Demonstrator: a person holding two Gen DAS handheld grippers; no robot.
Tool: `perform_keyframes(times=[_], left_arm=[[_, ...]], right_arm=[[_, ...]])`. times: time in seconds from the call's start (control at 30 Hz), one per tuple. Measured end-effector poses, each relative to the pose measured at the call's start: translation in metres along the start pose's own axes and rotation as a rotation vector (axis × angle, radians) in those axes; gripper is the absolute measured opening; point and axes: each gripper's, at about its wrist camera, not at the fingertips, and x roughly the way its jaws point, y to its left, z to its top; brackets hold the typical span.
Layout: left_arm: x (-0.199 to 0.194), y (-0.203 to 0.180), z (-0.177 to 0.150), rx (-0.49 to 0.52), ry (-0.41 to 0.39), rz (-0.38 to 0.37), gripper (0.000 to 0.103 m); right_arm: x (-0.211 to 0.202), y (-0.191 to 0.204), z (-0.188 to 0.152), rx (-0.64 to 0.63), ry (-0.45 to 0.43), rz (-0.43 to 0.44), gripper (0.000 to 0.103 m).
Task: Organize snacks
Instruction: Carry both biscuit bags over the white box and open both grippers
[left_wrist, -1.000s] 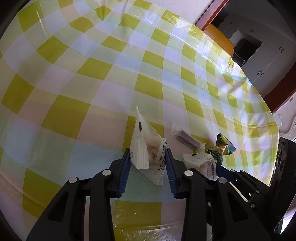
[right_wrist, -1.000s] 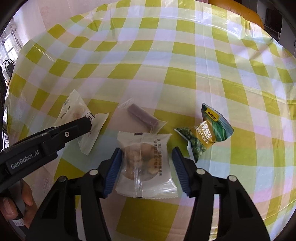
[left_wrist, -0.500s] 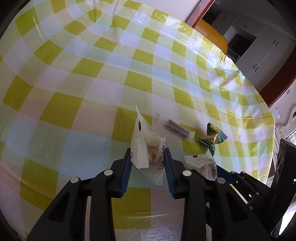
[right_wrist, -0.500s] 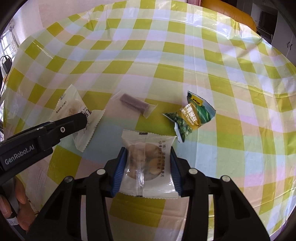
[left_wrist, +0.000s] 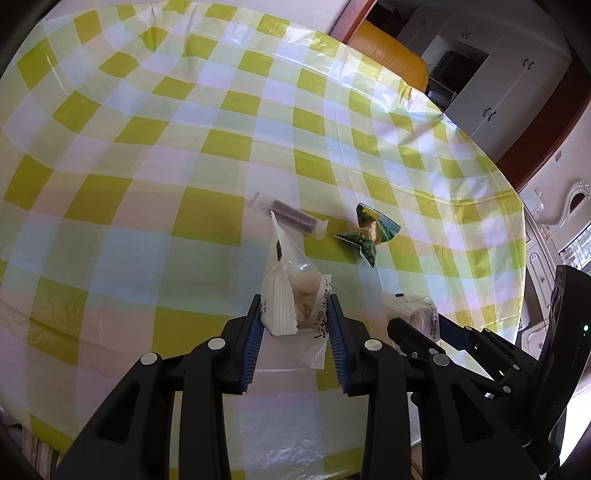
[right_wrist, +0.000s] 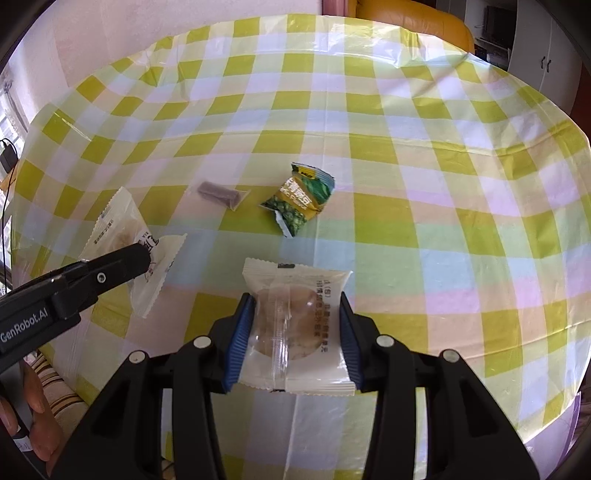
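My left gripper (left_wrist: 295, 306) is shut on a clear-and-white snack packet (left_wrist: 291, 291), held on edge above the checked tablecloth (left_wrist: 147, 147). My right gripper (right_wrist: 297, 314) is shut on a flat white pastry packet (right_wrist: 295, 328), lifted off the cloth. That second packet (left_wrist: 413, 310) shows at the right of the left wrist view, and the left gripper with its packet (right_wrist: 125, 236) shows at the left of the right wrist view. On the cloth lie a purple bar in clear wrap (left_wrist: 291, 218) (right_wrist: 218, 192) and a green pea packet (left_wrist: 369, 232) (right_wrist: 299, 199).
The round table's near edge (left_wrist: 258, 454) lies just below both grippers. An orange chair (left_wrist: 391, 59) stands beyond the far edge, with white cupboards (left_wrist: 487, 85) behind it. A hand (right_wrist: 33, 417) grips the left tool at the lower left of the right wrist view.
Both grippers have drawn back toward the near edge and risen a little, each carrying its packet. The purple bar and green packet stayed on the cloth and now look farther off.
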Motion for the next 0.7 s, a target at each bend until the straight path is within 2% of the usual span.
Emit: perform_keyframes(times=[0.7], left_arm=[[-0.002,-0.099,-0.045,0.184,0.081,-0.085,0.032]], right_arm=[[-0.061,-0.093,-0.059,0.153,-0.043,-0.090,0.044]])
